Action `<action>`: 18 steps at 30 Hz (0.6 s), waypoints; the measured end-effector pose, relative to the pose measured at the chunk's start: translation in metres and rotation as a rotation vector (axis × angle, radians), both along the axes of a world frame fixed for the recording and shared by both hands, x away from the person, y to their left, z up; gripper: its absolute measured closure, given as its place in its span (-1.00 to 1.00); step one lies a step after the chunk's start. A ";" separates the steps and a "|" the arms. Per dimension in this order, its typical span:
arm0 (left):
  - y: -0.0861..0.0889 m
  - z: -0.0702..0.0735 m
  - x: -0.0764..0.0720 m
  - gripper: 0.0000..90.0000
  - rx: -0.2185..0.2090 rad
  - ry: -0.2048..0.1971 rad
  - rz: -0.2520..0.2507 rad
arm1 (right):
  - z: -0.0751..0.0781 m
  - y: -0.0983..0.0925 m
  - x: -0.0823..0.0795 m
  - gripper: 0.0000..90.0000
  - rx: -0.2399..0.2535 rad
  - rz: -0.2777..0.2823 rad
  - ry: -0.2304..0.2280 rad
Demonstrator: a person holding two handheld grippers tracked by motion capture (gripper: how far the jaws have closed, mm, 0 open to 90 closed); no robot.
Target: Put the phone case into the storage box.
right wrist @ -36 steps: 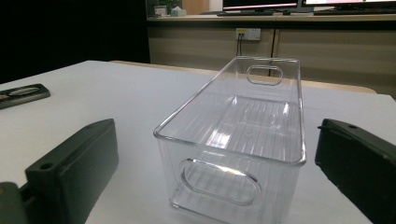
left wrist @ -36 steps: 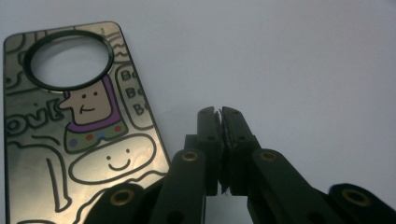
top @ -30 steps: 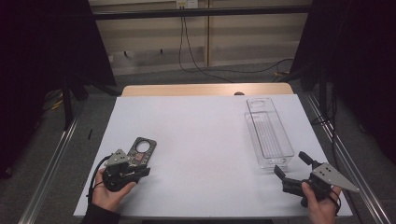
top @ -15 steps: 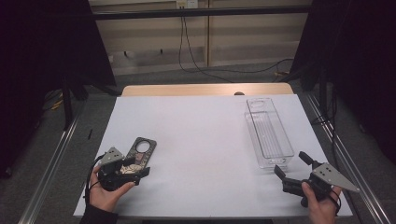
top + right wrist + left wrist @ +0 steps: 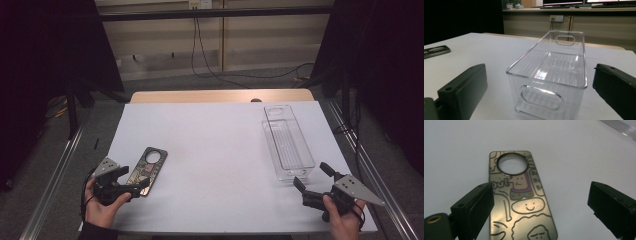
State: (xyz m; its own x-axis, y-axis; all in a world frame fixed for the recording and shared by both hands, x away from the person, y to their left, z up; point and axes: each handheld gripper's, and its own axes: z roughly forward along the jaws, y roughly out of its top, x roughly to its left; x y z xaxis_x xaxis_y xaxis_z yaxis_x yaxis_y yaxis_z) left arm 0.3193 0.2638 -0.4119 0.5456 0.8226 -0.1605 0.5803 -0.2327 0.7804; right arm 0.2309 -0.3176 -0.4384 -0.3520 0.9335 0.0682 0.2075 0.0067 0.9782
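My left gripper (image 5: pixel 131 181), at the near left corner of the white table (image 5: pixel 215 150), has just been opening its jaws; they now stand wide, holding nothing. In the left gripper view the near end of the phone case (image 5: pixel 520 202) lies flat on the table between the two black pads without touching them. The case is a gold-toned slab with cartoon line drawings and a round camera hole at its far end; in the high view it lies slanted just ahead of that gripper (image 5: pixel 148 169). My right gripper (image 5: pixel 313 176), at the near right corner, also has its jaws spread and empty. Just ahead of it stands the clear plastic bin (image 5: pixel 287 141), upright, long side running away from me.
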 end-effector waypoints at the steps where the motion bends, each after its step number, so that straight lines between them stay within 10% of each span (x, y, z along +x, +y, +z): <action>1: 0.001 0.000 0.001 -0.85 0.008 0.007 0.005 | 0.000 0.000 0.000 -1.00 0.000 0.000 0.000; 18: 0.003 0.006 0.038 -0.88 0.099 0.081 -0.011 | 0.000 0.001 0.001 -1.00 -0.003 0.002 0.003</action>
